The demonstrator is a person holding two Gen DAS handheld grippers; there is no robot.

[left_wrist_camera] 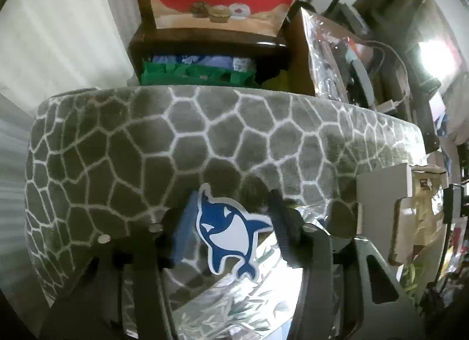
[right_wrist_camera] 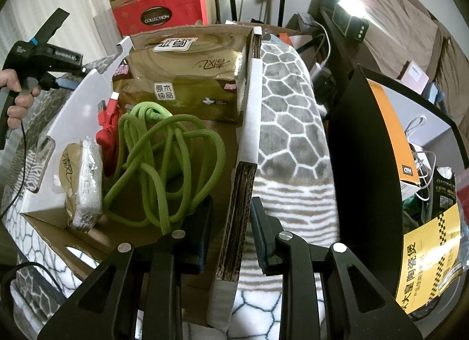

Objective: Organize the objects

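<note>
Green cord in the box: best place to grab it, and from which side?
Take the green cord from above, at the loose loops bunched mid-tangle. It lies flat on the floor of the cardboard box, hemmed by the box's walls and tissue packs, so sideways approaches look blocked. The raised loops give fingers something to close around.

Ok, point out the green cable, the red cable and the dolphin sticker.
green cable [right_wrist_camera: 164, 164], right wrist view, middle of its coils
red cable [right_wrist_camera: 107, 123], right wrist view, bunched body
dolphin sticker [left_wrist_camera: 225, 228], left wrist view, white belly
</note>
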